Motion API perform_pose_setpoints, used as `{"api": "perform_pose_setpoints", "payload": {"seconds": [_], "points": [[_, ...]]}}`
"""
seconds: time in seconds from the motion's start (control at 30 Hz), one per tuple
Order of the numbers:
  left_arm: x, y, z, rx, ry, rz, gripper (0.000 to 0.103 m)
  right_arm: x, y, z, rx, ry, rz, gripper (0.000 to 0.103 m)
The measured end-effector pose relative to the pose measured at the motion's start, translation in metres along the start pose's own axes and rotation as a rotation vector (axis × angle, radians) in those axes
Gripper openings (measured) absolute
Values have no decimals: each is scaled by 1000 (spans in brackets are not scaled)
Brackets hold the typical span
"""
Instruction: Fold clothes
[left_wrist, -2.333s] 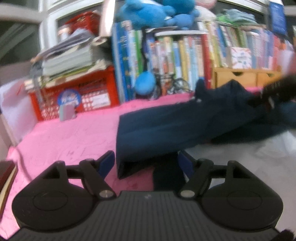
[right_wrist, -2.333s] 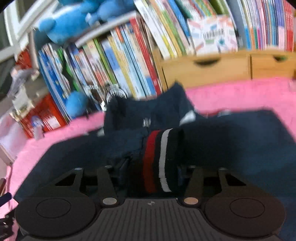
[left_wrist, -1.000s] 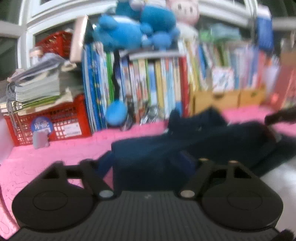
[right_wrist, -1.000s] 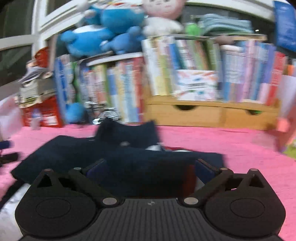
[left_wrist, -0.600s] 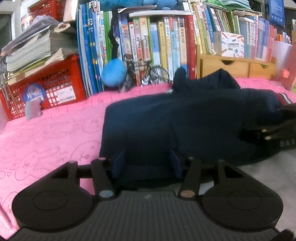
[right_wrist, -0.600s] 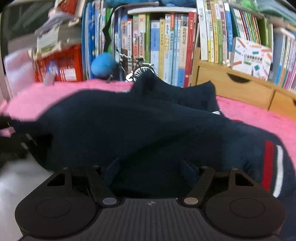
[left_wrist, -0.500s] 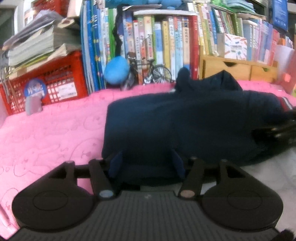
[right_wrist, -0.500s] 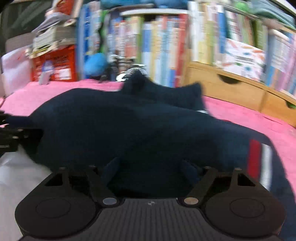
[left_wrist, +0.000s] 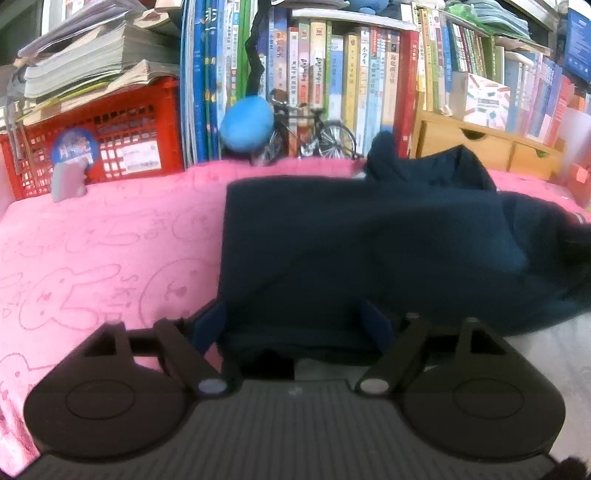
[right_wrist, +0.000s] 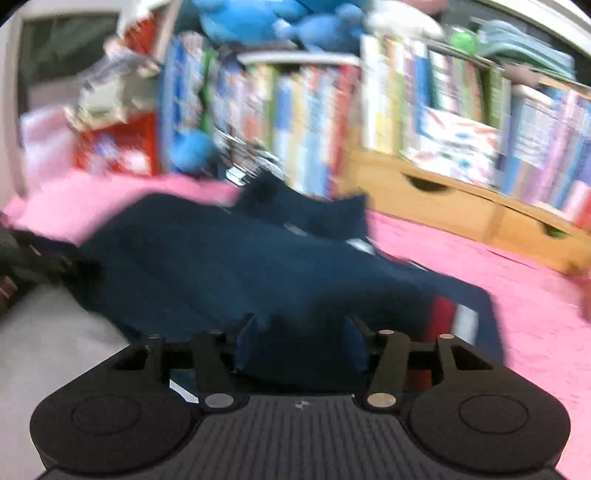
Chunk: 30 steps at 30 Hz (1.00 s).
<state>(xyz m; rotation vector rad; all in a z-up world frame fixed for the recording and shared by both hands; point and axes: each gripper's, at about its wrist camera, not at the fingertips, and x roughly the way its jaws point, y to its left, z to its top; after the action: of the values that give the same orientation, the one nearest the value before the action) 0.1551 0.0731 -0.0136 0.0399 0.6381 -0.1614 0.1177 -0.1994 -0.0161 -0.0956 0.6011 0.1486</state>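
Observation:
A dark navy garment (left_wrist: 369, 251) lies folded over on the pink blanket (left_wrist: 92, 258), its hood (left_wrist: 424, 166) bunched toward the books. My left gripper (left_wrist: 291, 325) is open at its near left edge, with the blue fingers (left_wrist: 205, 326) spread wide either side of the cloth. In the blurred right wrist view the same garment (right_wrist: 240, 266) shows a red and white striped cuff (right_wrist: 452, 317) at its right. My right gripper (right_wrist: 301, 343) is shut on the garment's near edge. The left gripper's dark body (right_wrist: 22, 266) shows at the far left.
Behind the blanket stand a row of books (left_wrist: 332, 85), a red crate (left_wrist: 110, 136) stacked with papers, a blue ball (left_wrist: 246, 123), a model bicycle (left_wrist: 314, 136) and wooden drawers (left_wrist: 480, 144). White fabric (left_wrist: 554, 343) lies at the near right.
The left gripper's fingers have spread wider around the garment's edge. The right gripper's fingers have drawn in on the cloth, and its view has swung and blurred.

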Motion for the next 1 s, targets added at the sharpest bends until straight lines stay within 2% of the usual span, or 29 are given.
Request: {"api": "perform_pose_setpoints", "payload": {"seconds": [0.13, 0.27, 0.37, 0.53, 0.63, 0.7, 0.77, 0.83, 0.9, 1.0], "points": [[1, 3, 0, -16, 7, 0, 89, 32, 30, 26, -33, -4, 48, 66], [2, 5, 0, -28, 12, -3, 91, 74, 53, 26, -73, 27, 31, 69], [2, 6, 0, -37, 16, -6, 91, 86, 51, 18, -76, 31, 13, 82], [2, 7, -1, -46, 19, -8, 92, 75, 0, 4, -64, 53, -86, 92], [2, 6, -1, -46, 20, -7, 92, 58, -41, -10, -65, 63, -166, 90], [2, 6, -1, -46, 20, -7, 92, 42, -65, -22, -65, 59, -157, 86], [3, 6, -1, -47, 21, -9, 93, 31, -80, -34, -86, 61, -222, 92], [3, 7, -1, -47, 22, -12, 94, 25, -105, -44, 0, 63, -197, 102], [3, 7, -1, -46, 23, -13, 95, 27, -125, -49, 117, 91, -142, 103], [4, 7, -1, -44, 24, -10, 95, 30, -125, -50, 134, 100, -135, 103]]}}
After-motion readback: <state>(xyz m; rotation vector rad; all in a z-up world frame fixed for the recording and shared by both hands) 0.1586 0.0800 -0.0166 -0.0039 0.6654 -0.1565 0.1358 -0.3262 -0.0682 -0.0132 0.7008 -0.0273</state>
